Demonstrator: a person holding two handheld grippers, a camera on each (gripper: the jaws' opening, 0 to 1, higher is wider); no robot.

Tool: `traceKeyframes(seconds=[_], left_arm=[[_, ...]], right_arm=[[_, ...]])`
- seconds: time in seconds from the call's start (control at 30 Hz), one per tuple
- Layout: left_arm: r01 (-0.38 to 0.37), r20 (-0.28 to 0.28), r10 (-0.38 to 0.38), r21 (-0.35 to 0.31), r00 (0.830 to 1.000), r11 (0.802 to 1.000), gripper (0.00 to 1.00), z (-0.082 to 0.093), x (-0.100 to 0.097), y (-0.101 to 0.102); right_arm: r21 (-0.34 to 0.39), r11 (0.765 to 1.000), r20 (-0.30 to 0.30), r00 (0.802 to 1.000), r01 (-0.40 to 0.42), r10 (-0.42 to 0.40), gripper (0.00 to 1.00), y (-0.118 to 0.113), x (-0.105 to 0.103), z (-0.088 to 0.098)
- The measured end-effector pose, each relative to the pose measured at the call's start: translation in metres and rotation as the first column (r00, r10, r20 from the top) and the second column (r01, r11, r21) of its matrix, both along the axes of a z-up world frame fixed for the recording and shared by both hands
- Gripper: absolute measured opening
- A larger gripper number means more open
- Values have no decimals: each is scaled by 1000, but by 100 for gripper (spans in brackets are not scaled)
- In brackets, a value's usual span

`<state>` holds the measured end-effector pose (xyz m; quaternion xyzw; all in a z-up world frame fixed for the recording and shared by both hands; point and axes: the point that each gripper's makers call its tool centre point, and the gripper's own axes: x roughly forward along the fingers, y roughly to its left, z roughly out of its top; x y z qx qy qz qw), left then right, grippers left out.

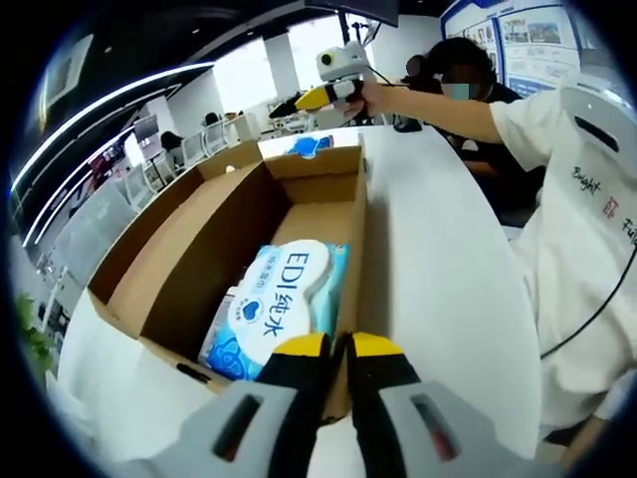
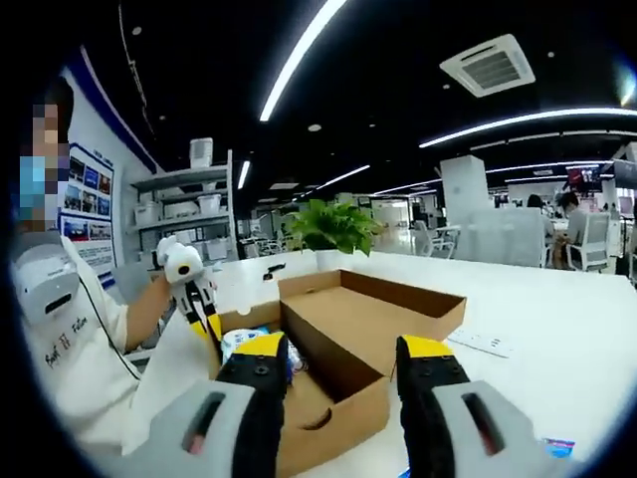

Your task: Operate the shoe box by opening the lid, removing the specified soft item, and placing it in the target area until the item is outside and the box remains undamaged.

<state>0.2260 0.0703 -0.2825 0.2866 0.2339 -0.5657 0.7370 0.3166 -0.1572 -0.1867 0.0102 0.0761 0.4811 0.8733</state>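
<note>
A brown cardboard shoe box (image 1: 323,214) stands open on the white table, its lid (image 1: 169,254) folded out to one side. Inside lies a soft blue-and-white wipes pack (image 1: 284,304), near the end closest to my left gripper (image 1: 338,345). Its yellow-tipped jaws are together on the box's near wall edge. My right gripper (image 1: 304,98) hangs in the person's hand above the far end. In the right gripper view, my right gripper (image 2: 343,358) is open above the box (image 2: 333,413), with the lid (image 2: 373,319) beyond. The pack (image 2: 242,344) and left gripper (image 2: 204,324) sit left.
The white table (image 1: 438,259) stretches right of the box. A small blue item (image 1: 311,146) lies past the far end. A potted plant (image 2: 333,224) stands behind the box, a flat white device (image 2: 483,342) lies right, and the person's white shirt (image 1: 582,229) is close.
</note>
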Motion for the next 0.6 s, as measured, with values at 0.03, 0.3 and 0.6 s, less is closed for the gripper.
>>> traceKeyframes(seconds=[0.03,0.3,0.6], left_arm=[[2,3,-2,0,1000,1000,7,0,0,0],[0,6,0,-2,1000,1000,7,0,-1,-1],[1,13,-1,-4,1000,1000,8,0,-1,-1]], right_arm=[[-7,1000,-2,1000,0,0,43,2,-2,-1],[112,994,-1,1000,-8,8,40,12,-21,20],[124,991,36,998,-54,50,64,36,-47,25]])
